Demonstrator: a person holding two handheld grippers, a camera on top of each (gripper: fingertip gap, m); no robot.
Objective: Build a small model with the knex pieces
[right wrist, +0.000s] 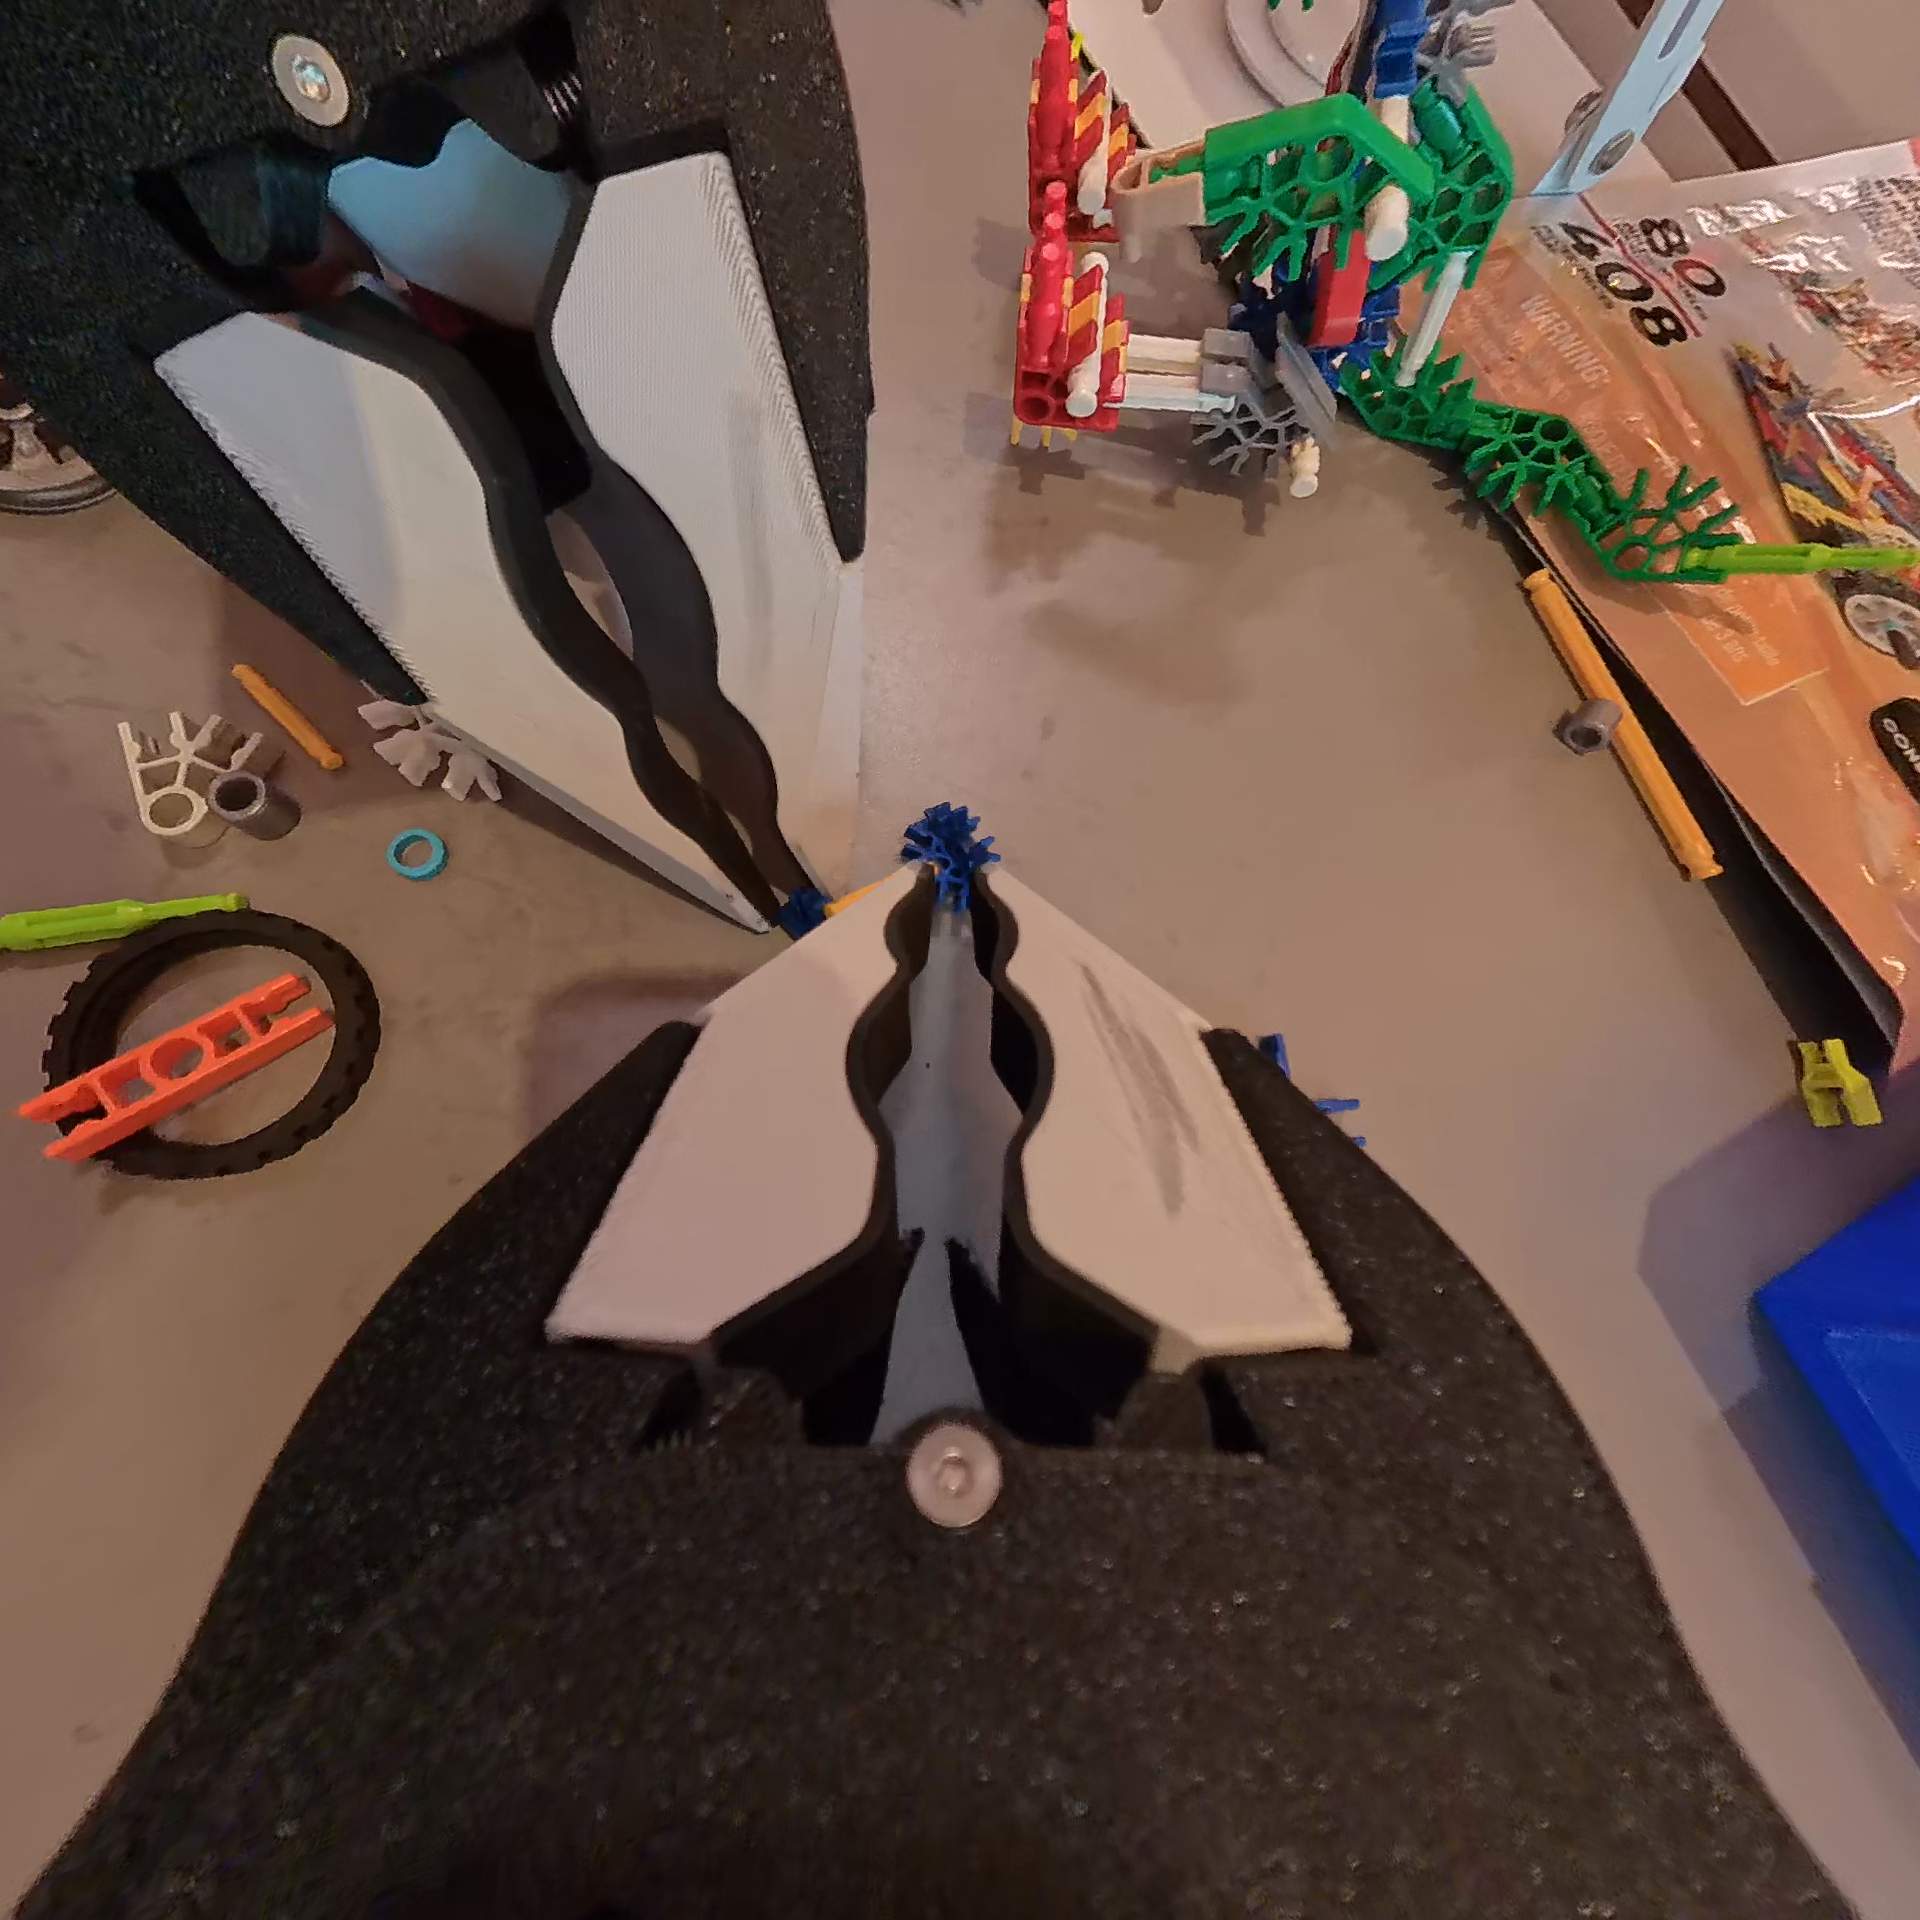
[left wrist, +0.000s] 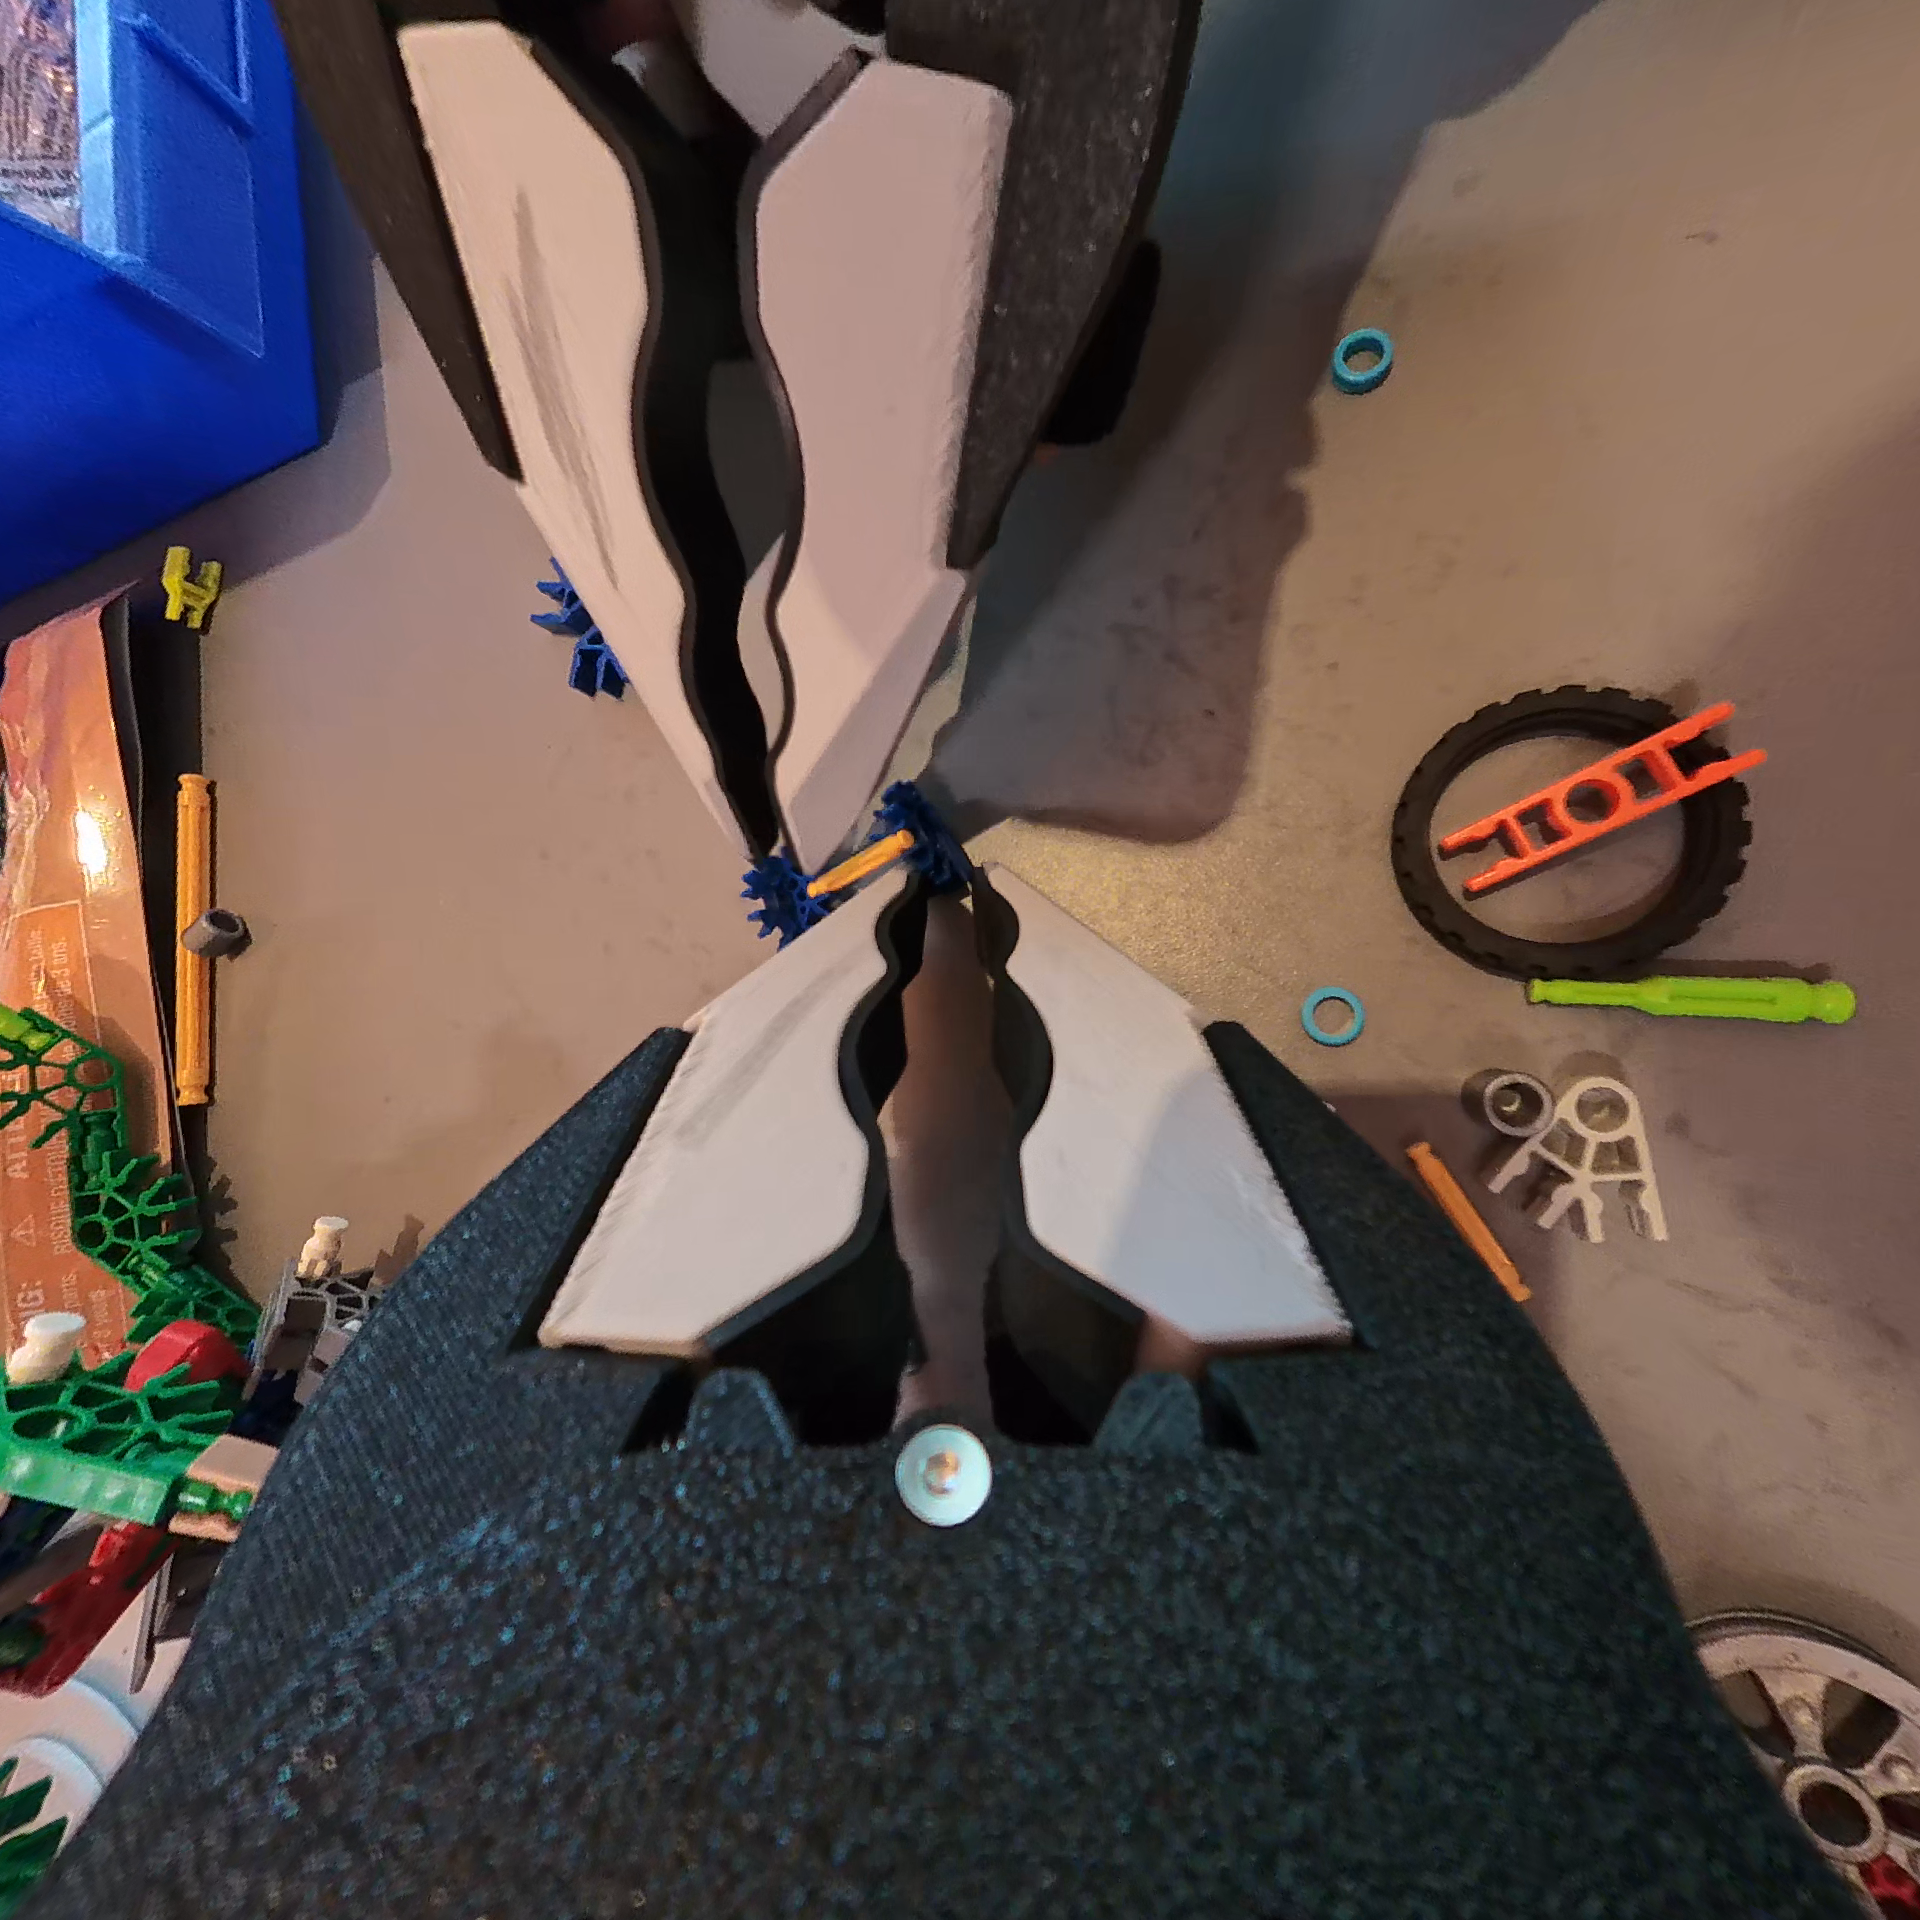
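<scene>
My left gripper (left wrist: 943, 885) is shut on a small blue snowflake-shaped connector (left wrist: 923, 826). My right gripper (right wrist: 951, 885) is shut on a second blue connector (right wrist: 948, 840). A short yellow rod (left wrist: 860, 862) joins the two connectors, and it also shows in the right wrist view (right wrist: 857, 896). The two grippers meet tip to tip just above the grey table. The right gripper (left wrist: 774, 847) comes in from the top of the left wrist view. The left gripper (right wrist: 781, 912) comes in from the upper left of the right wrist view.
A black tyre (left wrist: 1571, 831) holding an orange connector (left wrist: 1600, 795) lies beside a green rod (left wrist: 1694, 1000), teal rings (left wrist: 1333, 1013) and grey connectors (left wrist: 1579, 1153). A blue bin (left wrist: 135, 291), a green-and-red built model (right wrist: 1340, 281), a printed bag (right wrist: 1704, 436) and orange rods (right wrist: 1616, 717) lie around. Only a small space, under 4 cm, lies between the two pairs of fingers.
</scene>
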